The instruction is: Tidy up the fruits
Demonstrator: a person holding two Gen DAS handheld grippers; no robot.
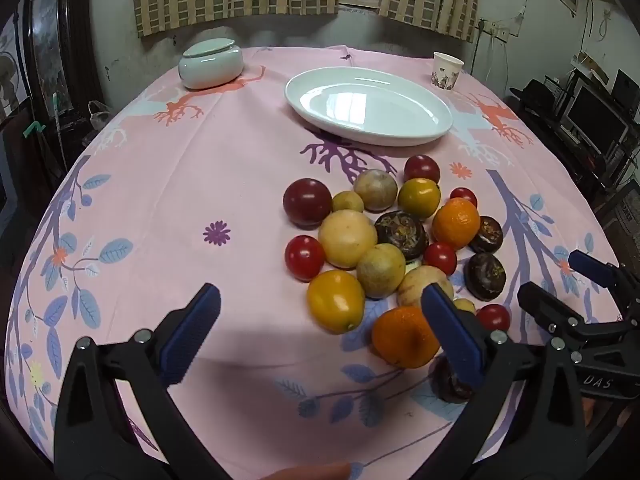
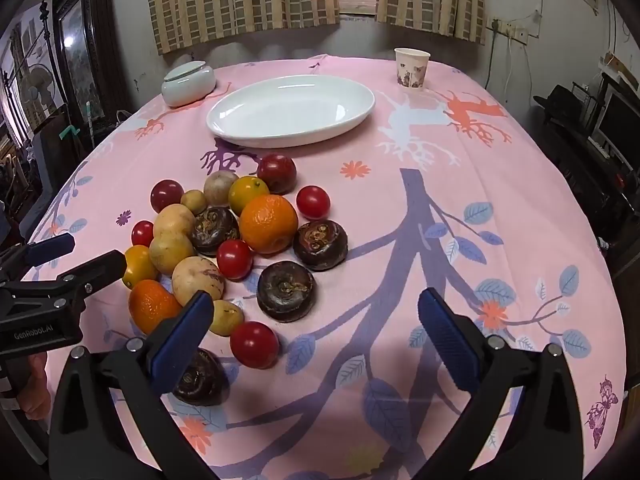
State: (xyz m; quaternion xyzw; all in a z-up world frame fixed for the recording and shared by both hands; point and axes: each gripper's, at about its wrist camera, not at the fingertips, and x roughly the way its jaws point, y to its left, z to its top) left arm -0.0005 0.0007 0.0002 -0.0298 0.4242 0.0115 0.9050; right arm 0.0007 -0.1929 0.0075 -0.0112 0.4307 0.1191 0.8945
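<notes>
Fruit lies in a loose heap on the pink patterned worktop (image 1: 168,184), right of centre in the left wrist view and left of centre in the right wrist view, with the empty white oval dish (image 1: 400,136) beyond it toward the top of both frames. The heap mixes cherry tomatoes (image 1: 304,257), two mandarins, one near (image 1: 400,340) and one further back (image 1: 456,222), pale round passion-fruit-like pieces (image 1: 347,239), a glossy yellow fruit (image 1: 335,301) and dark water chestnuts (image 2: 286,286). The left gripper (image 1: 320,322) hovers low with fingers spread wide and empty, and the right gripper (image 2: 316,330) is likewise wide apart over bare cloth just beside the pile, holding nothing. The tomatoes look thin-skinned, smooth and likely to squirt or roll under pressure, so a light squeeze across the widest girth would suit them. The mandarins seem soft yet grippy on their pebbled rind and should tolerate a firmer pinch at the equator. The water chestnuts appear hard, light and flattened, best taken across their broad sides. Because pieces touch each other, lifting one from the outer edge looks safest, since pulling an inner fruit could set its neighbours rolling.
</notes>
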